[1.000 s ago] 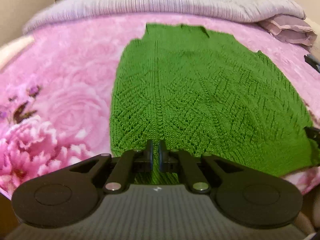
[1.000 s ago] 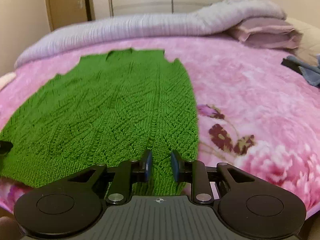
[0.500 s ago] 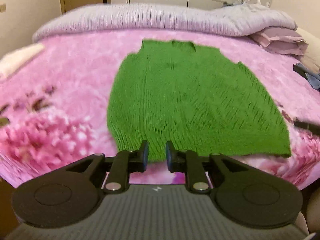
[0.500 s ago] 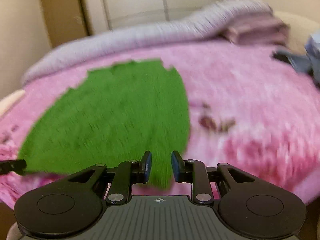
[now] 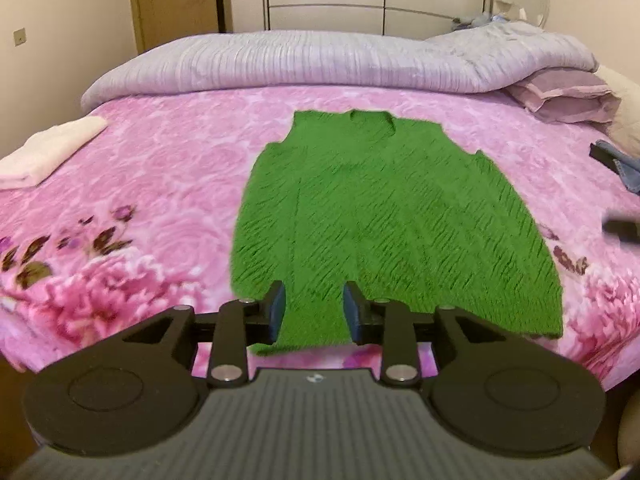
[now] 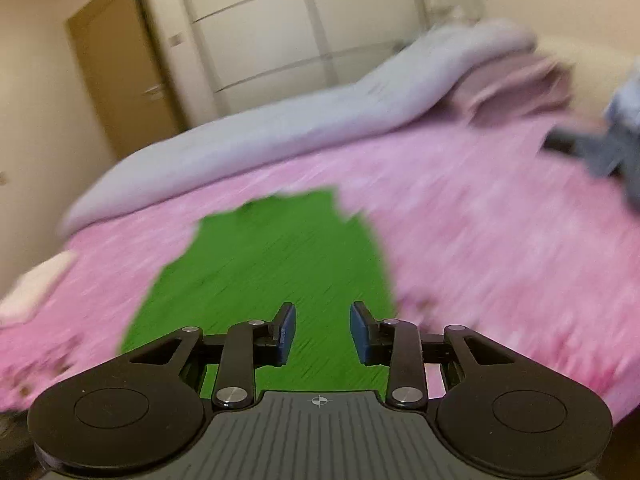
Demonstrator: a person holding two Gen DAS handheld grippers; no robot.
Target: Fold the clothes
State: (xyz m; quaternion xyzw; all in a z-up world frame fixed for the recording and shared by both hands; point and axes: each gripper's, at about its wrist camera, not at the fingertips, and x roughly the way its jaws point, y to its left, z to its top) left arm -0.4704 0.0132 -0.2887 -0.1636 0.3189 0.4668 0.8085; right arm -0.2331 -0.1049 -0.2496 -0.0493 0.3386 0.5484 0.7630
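Note:
A green knitted sleeveless top [image 5: 384,224] lies flat on the pink floral bedspread [image 5: 160,184], neck at the far end and hem toward me. My left gripper [image 5: 314,312] is open and empty, raised above the hem's near left part. My right gripper [image 6: 322,330] is open and empty, raised above the top [image 6: 276,268] near its right side. The right wrist view is blurred by motion.
A rolled lilac duvet [image 5: 320,60] and pillows [image 5: 568,96] lie along the far side of the bed. A folded white cloth [image 5: 44,152] sits at the left edge. Blue-grey clothes [image 5: 616,160] lie at the right edge. A door and wardrobe stand behind.
Both grippers let go of the green top's hem, opened, and pulled back and up from the bed. The right view has tilted and blurred.

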